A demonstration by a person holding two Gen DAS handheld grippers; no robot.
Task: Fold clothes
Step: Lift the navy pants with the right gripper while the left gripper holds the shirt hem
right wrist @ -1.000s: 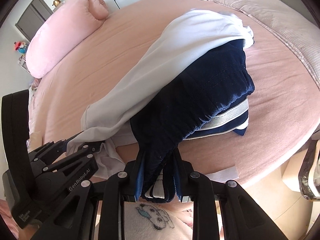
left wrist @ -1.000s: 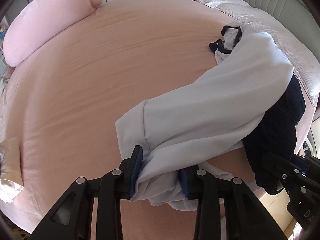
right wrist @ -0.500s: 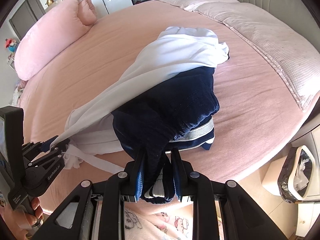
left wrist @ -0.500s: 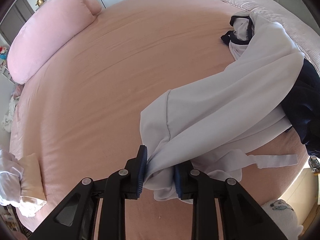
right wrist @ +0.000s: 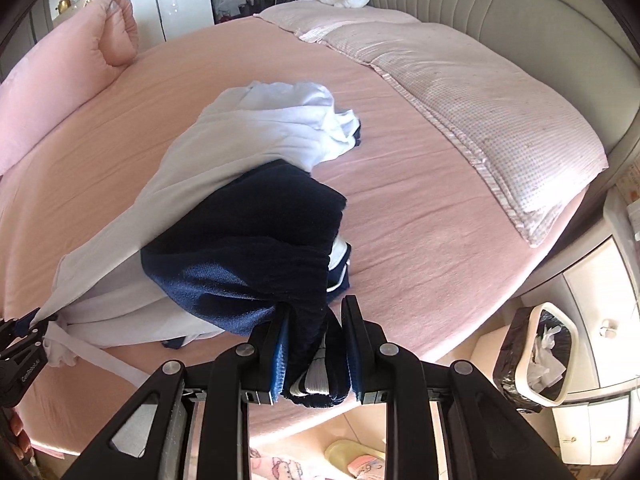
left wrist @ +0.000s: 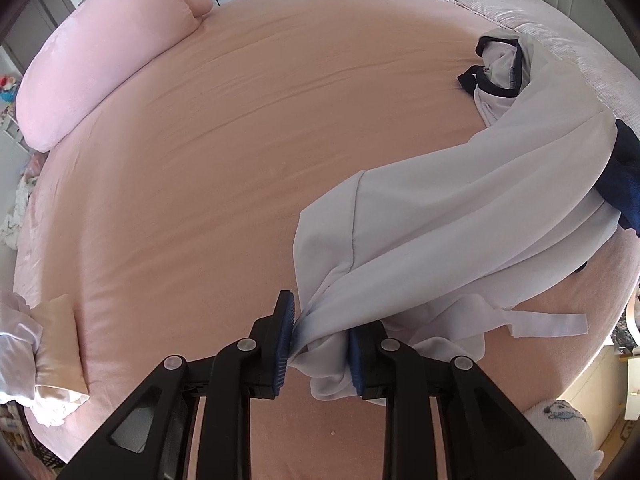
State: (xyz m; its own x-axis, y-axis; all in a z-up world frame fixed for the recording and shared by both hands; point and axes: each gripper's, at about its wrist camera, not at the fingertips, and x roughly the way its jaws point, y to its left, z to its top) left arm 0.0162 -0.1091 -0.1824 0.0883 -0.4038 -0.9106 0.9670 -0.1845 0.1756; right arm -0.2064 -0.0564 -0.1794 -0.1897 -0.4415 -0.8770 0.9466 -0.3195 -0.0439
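Two grippers clamped: left gripper [left wrist: 318, 346] on white garment [left wrist: 460, 216]; right gripper [right wrist: 314, 354] on navy garment [right wrist: 256, 248]

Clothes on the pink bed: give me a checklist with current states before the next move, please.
1. Left tongs shut on the white garment: ok; its jaws have just been closing, cloth between them.
2. Right tongs shut on the navy garment: ok.
3. Garments separated: not ok; white drapes over navy.
4. Bare pink sheet to spread on: ok.
5. Loose white strap tucked: not ok; it trails on the sheet.
6. Which edge of each garment is gripped: cannot tell.
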